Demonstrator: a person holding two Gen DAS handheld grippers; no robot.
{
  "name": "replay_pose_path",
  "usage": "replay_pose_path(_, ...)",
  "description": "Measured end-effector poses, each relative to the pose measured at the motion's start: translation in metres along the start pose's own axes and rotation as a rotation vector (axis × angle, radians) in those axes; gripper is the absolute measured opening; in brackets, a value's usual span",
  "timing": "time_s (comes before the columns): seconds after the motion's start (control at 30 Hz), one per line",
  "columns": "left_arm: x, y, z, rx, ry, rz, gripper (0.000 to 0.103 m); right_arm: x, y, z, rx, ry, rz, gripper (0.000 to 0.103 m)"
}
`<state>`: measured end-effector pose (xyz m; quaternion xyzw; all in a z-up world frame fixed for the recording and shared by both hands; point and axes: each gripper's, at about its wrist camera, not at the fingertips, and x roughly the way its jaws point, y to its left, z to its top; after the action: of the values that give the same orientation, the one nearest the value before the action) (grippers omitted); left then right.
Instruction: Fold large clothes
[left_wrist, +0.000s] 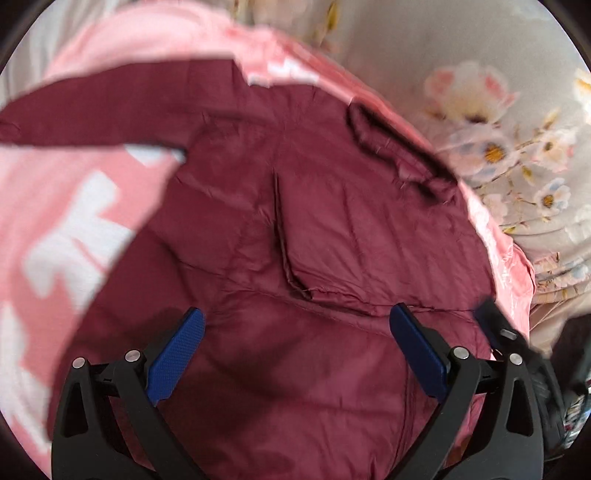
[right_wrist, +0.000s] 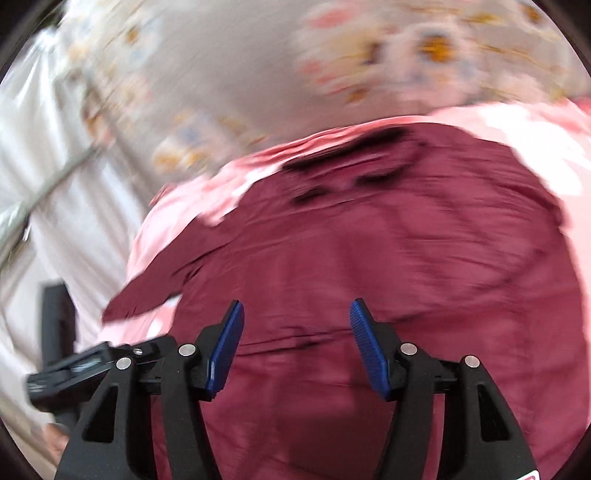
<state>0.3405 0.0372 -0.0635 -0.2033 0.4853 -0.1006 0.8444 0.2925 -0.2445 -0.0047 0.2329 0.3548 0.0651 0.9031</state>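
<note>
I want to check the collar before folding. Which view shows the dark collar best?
The left wrist view: the collar is fairly sharp at the top edge of the maroon shirt. The right wrist view shows it only as a motion-blurred dark smear.

Both wrist views overlook maroon garment (left_wrist: 314, 229).

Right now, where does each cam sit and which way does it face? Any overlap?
Left wrist: on the left gripper, angled down at the maroon garment on a pink blanket; own open fingers show, other gripper at right edge.
Right wrist: on the right gripper, angled down, blurred; open fingers, nothing between.
Shared: garment, blanket, floral bedding.
</note>
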Motion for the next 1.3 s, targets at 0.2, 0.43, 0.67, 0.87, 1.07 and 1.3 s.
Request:
replay_pose_path(0.2,0.021,0.007,0.010,-0.121,0.007,-0.083,0.093,-0.036,-0.101,0.013,0.245,-0.079,-0.120,0.060)
replay_pose_path(0.43,0.038,-0.005,0.031,-0.103,0.011,-0.085,0.026,-0.026,-0.175,0.030,0.472,-0.101,-0.107,0.054)
replay_pose_path(0.67,0.027,-0.020,0.055,-0.003,-0.117,-0.021,0.001,-0.005,-0.190,0.060,0.523,-0.148,-0.108,0.003)
replay_pose_path(0.87,0.035,-0.025,0.064,0.064,-0.167,0.048,0.001,-0.038,-0.159,0.072,0.365,-0.338,-0.128,0.002)
replay_pose_path(1.07,0.077,-0.018,0.050,0.109,-0.119,0.150,0.002,0.008,-0.183,0.052,0.404,-0.118,-0.268,0.002)
replay_pose_path(1.3,0.080,-0.024,0.041,0.168,-0.156,0.193,0.003,0.023,-0.169,0.051,0.310,-0.047,-0.392,0.000)
